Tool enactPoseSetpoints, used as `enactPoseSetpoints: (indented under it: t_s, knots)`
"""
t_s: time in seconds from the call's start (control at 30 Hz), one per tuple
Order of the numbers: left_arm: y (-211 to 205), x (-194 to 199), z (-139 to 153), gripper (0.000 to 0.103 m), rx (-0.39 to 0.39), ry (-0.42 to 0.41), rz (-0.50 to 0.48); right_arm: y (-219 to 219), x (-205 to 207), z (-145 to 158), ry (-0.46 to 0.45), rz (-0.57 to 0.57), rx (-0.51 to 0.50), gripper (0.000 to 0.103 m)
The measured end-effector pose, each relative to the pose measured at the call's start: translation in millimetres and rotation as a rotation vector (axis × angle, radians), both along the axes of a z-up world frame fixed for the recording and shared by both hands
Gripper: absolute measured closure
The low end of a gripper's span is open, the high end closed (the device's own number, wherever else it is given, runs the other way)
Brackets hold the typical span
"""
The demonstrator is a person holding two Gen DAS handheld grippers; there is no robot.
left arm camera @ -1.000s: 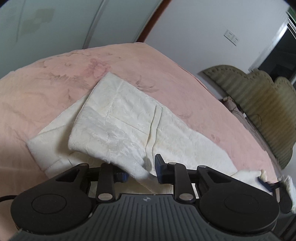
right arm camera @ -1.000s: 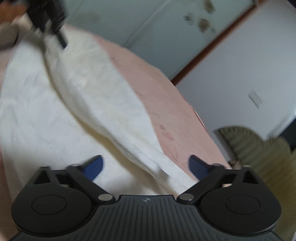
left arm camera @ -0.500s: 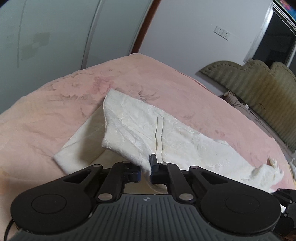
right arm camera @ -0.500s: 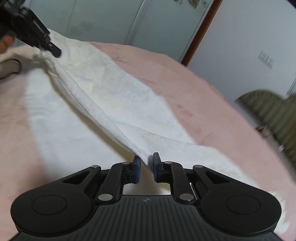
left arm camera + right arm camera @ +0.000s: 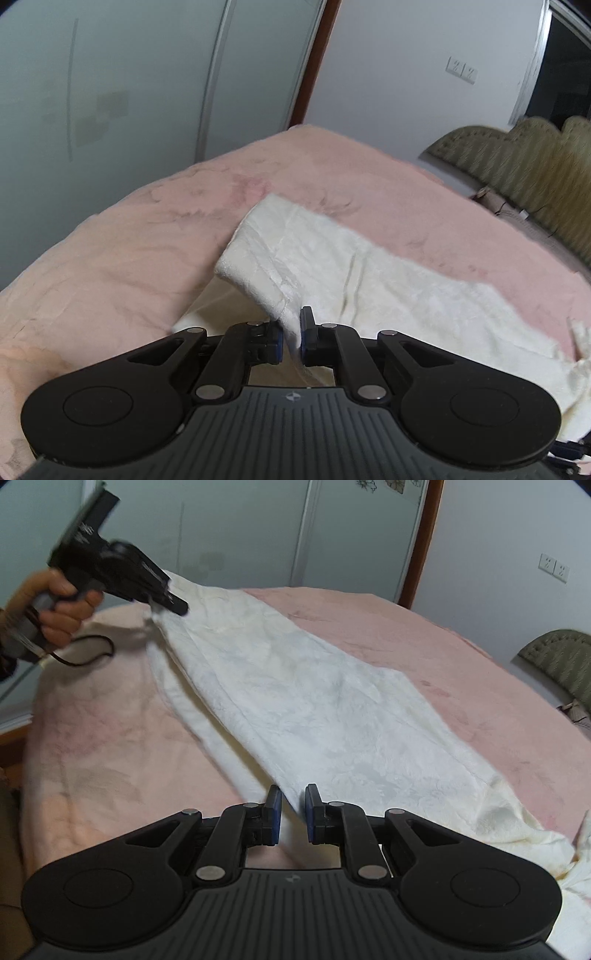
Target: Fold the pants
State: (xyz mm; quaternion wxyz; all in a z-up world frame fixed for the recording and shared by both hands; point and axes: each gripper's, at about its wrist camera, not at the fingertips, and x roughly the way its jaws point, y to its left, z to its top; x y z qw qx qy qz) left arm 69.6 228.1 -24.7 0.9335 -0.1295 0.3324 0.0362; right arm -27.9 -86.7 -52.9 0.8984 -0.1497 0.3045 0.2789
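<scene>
Pants (image 5: pixel 295 701) are stretched across the middle of the frame over a pink bed (image 5: pixel 388 627), pinched at both ends by the left gripper (image 5: pixel 291 332) and right gripper (image 5: pixel 293 812), each clamped on cloth. Soft, light and floppy stuff, so it's best gripped at the edges.

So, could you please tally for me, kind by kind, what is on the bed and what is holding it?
Pants: 1, cream-white pants lying partly lifted over the pink bed
Grippers: 2, the left gripper and the right gripper, each shut on the pants
Hands in view: 1, the person's left hand
Total: 4
</scene>
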Motion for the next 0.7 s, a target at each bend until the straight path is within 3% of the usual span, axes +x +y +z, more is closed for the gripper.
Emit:
enactPoseSetpoints:
  t_s: [0.13, 0.17, 0.2, 0.37, 0.47, 0.57, 0.63, 0.7]
  knots:
    - [8.2, 6.0, -13.8, 0.083, -0.031, 0.056, 0.027, -1.1, -1.3, -14.3, 0.031, -0.018, 0.032, 0.090]
    - [7.4, 4.3, -11.3, 0.080, -0.014, 0.050, 0.029, -3.6, 0.1, -14.0, 0.044, -0.028, 0.054, 0.090]
    - [6.4, 2.8, -8.1, 0.068, 0.006, 0.049, 0.033, -6.5, 2.2, -13.8, 0.057, -0.036, 0.075, 0.090]
    - [4.3, -14.6, 16.6, 0.059, 0.115, 0.001, 0.140, -17.2, -7.8, -3.9, 0.051, -0.013, 0.101, 0.079]
    - [-7.2, -26.8, 34.1, 0.058, 0.208, -0.063, 0.200, -46.1, -19.1, 13.5, 0.031, -0.031, 0.232, 0.075]
    - [-33.0, -26.5, 46.1, 0.056, 0.229, -0.100, 0.104, -77.3, -13.0, 13.4, 0.035, -0.180, 0.298, 0.074]
    - [-60.3, -20.5, 47.5, 0.055, 0.224, -0.106, -0.024, -93.2, 0.0, 0.4, 0.106, -0.317, 0.289, 0.074]
    - [-95.6, -17.2, 44.4, 0.055, 0.246, -0.106, -0.161, -101.4, 3.7, -16.6, 0.193, -0.354, 0.272, 0.075]
